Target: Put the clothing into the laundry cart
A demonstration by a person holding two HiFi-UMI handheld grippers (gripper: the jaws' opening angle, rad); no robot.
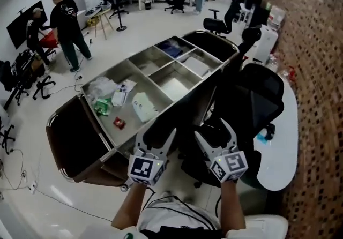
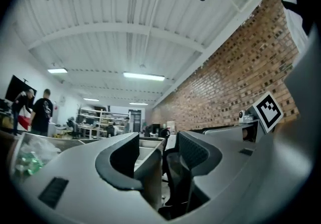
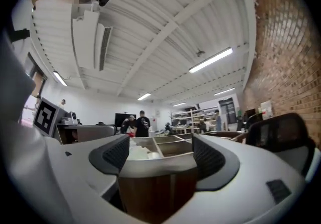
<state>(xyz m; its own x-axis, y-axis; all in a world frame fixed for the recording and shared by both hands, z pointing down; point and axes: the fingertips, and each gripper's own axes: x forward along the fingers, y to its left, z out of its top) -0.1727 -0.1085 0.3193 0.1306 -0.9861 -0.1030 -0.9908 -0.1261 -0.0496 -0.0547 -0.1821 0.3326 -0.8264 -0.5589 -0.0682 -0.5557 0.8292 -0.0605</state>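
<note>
The laundry cart point(image 1: 177, 101) is a long trolley with steel compartments on top and a dark brown bin point(image 1: 72, 141) at its near left end. My left gripper point(image 1: 155, 136) hovers open over the cart's near edge, with nothing between its jaws. My right gripper point(image 1: 213, 132) is open too, over a black office chair point(image 1: 257, 98). In the right gripper view the gripper point(image 3: 161, 155) faces the cart's steel rim point(image 3: 158, 163) and brown wall. In the left gripper view the gripper point(image 2: 158, 155) looks along the cart's edge point(image 2: 150, 173). I cannot pick out any garment; the dark mass under the grippers is unclear.
White bags point(image 1: 102, 88), a green packet point(image 1: 102, 106), a red item point(image 1: 118, 122) and a white box point(image 1: 143, 106) lie in the near compartments. A white round table point(image 1: 286, 141) stands right of the chair. Two people point(image 1: 67, 18) stand far left by desks.
</note>
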